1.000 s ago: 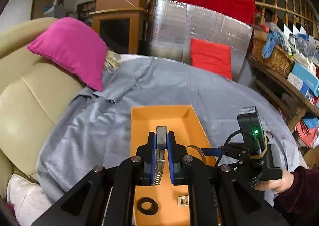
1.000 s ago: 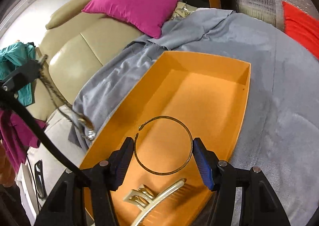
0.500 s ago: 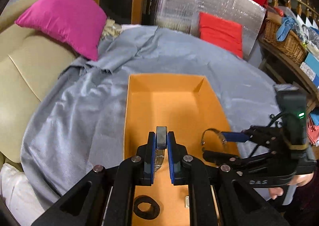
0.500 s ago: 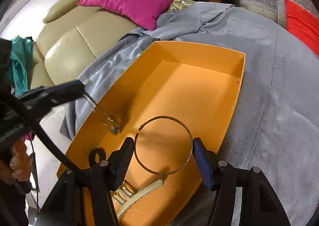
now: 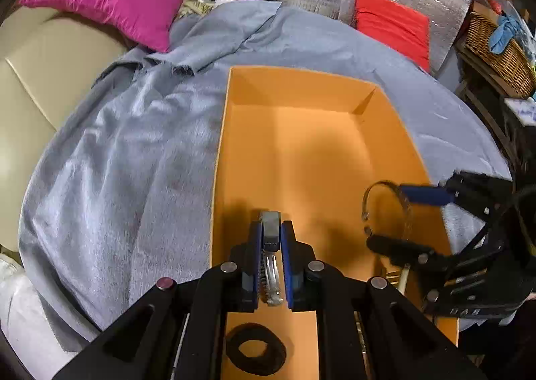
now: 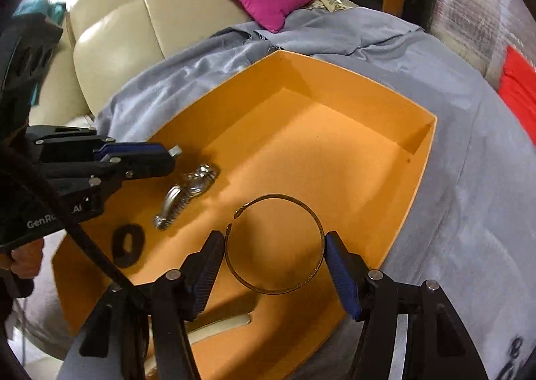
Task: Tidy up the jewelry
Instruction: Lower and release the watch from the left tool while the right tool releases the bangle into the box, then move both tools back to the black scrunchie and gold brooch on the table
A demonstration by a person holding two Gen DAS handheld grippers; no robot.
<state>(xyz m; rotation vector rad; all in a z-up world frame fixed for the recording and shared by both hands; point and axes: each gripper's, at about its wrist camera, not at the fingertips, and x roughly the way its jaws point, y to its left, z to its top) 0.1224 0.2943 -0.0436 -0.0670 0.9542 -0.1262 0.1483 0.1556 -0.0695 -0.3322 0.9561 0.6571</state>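
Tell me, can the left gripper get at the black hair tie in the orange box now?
Probably not yet: the left gripper is shut on the watch. The hair tie lies uncovered, close below it.

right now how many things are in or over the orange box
4: a silver metal watch held by the left gripper, a thin open bangle between the right gripper's pads, a black hair tie, a partly hidden cream hair clip.
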